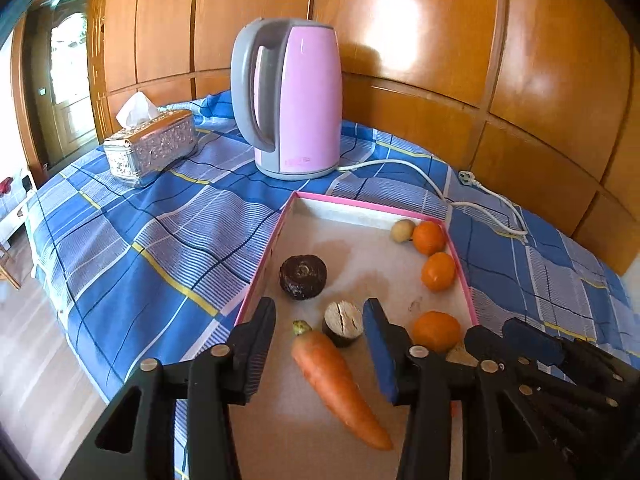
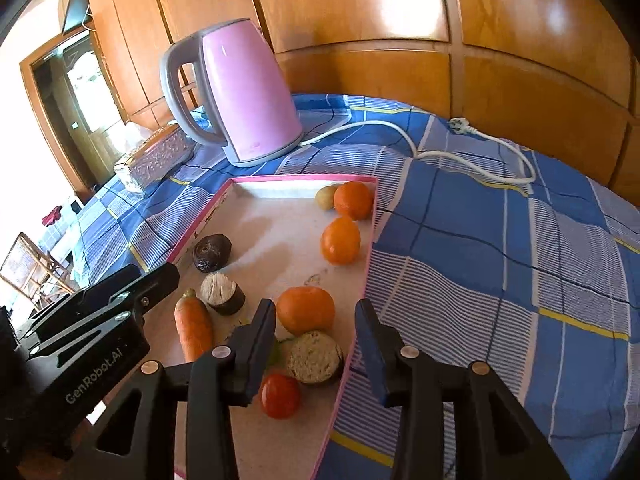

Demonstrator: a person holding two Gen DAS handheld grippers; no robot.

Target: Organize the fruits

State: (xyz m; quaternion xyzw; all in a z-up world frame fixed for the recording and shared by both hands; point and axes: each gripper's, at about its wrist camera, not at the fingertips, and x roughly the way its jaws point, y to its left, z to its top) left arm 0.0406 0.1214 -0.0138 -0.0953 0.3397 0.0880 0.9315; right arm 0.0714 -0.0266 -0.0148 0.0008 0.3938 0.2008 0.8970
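Carrot [image 1: 340, 388] between left hand-held gripper [image 1: 320, 320] jaws, untouched

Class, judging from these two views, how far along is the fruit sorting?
Looks done: three oranges lie along the tray's right side. In hand: nothing; the left tool and right tool hang open and empty. Left: the carrot, the tomato and the dark cut pieces lie mixed nearby.
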